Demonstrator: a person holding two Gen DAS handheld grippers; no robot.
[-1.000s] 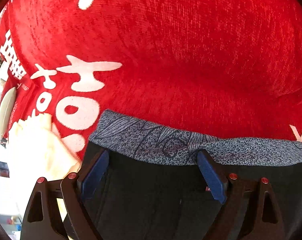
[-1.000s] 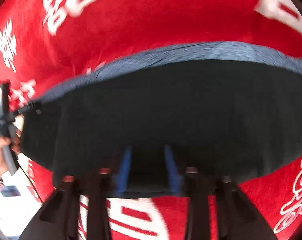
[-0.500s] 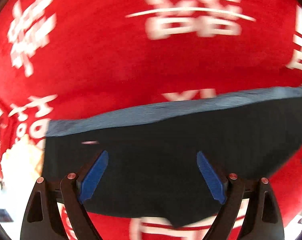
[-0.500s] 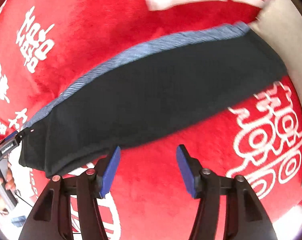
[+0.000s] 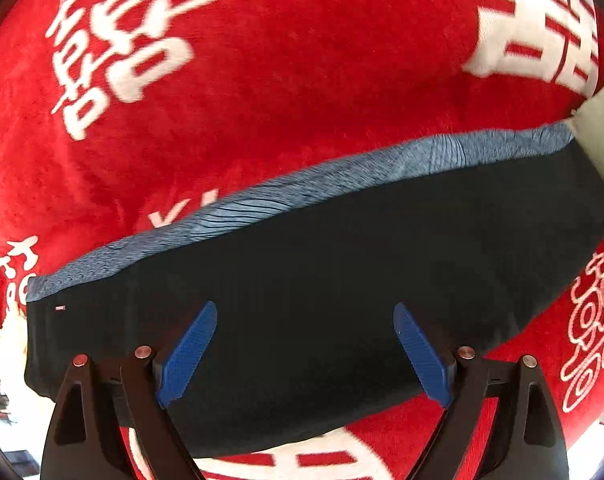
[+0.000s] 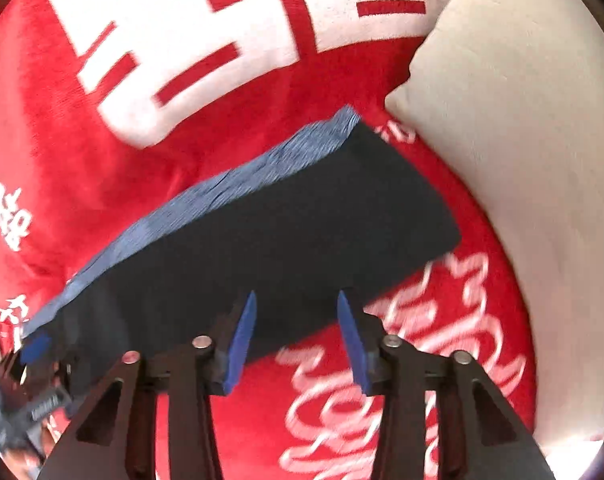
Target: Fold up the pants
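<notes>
The pants [image 5: 342, 280] are black with a blue-grey speckled waistband [image 5: 302, 196]. They lie folded flat in a long band on the red blanket. My left gripper [image 5: 304, 320] is open and empty, held above the middle of the pants. In the right wrist view the pants [image 6: 302, 232] run from lower left to upper right. My right gripper [image 6: 295, 308] is open and empty over their near edge. The left gripper [image 6: 33, 364] shows at the lower left of that view.
The red plush blanket [image 5: 302, 80] with large white characters covers the whole surface. A cream pillow [image 6: 522, 160] lies just past the right end of the pants. A pale cloth [image 5: 5, 340] shows at the left edge.
Both grippers have let go of the pants and pulled back and up. The right gripper, shut on the hem a second ago, now stands open. The pants lie flat on the blanket.
</notes>
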